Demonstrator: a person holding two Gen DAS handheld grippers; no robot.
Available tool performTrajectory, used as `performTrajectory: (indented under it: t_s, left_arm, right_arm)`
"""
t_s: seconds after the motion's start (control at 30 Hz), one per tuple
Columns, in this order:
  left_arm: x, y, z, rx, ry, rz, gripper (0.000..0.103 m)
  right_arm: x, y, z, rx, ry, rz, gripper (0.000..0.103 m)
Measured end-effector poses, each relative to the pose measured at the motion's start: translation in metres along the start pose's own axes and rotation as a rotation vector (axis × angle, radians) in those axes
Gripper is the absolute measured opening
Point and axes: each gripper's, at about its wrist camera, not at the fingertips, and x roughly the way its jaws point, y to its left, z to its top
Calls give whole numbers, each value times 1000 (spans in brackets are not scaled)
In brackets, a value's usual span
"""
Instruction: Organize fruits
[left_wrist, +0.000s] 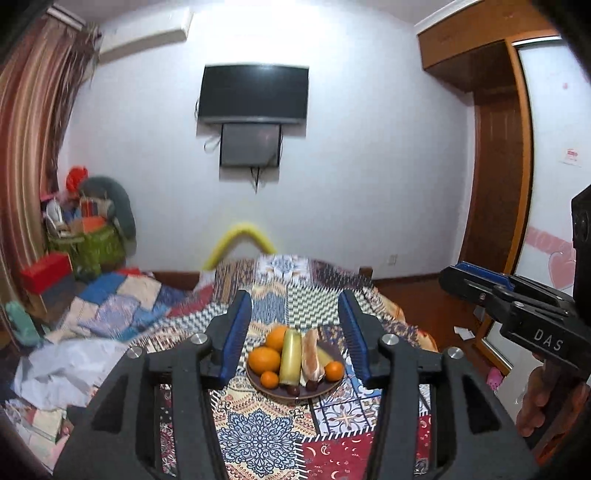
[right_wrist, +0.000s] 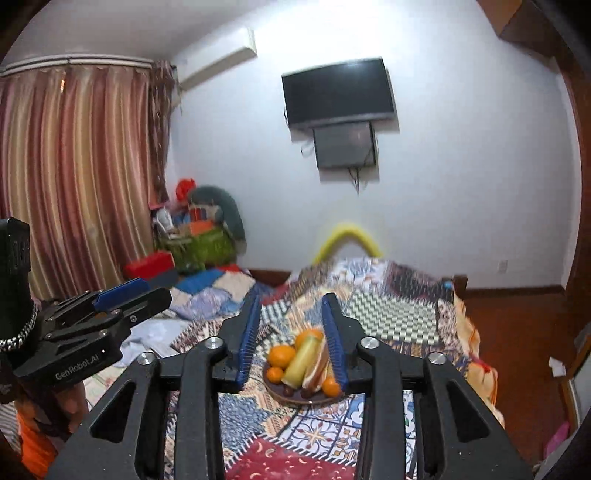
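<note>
A dark round plate sits on the patterned bedspread, also seen in the right wrist view. It holds several oranges, a long yellow-green fruit, a peach-coloured fruit and small dark fruits. My left gripper is open and empty, raised above and short of the plate. My right gripper is open and empty, also held back from the plate. The right gripper shows at the right edge of the left wrist view; the left gripper shows at the left of the right wrist view.
The bed is covered with a patchwork spread. Crumpled quilts and sheets lie left of it, with a red box and a green basket of clutter. A TV hangs on the far wall. A wooden wardrobe stands right.
</note>
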Motion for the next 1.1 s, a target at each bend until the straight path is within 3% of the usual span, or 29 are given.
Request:
performTrajectory:
  t_s: [0.1,0.27,0.4,0.57,0.77,1.1]
  left_arm:
    - [-21,-7,4,17,-43,7,57]
    - [-42,-13,7,28,-86,28,74]
    - [-53,-14,5,19,-105,43,89]
    - [-59,-12,3,16,-110,46,97]
    - [-68,-12,2,14,-122,49,102]
    - [-68,-11,1,7,-123,48,102]
  right_arm:
    - [-16,7,3,-8,-48,-12,52]
    - [-26,14,3,-22,-93,-31,64]
    - [-32,19,2,-32,-114,-48,79]
    - [-35,23,-2,-36,-125,-64,84]
    - [-40,24,-8,-24,-138,-85,101]
    - [-44,20,-11,-9,-138,-89,103]
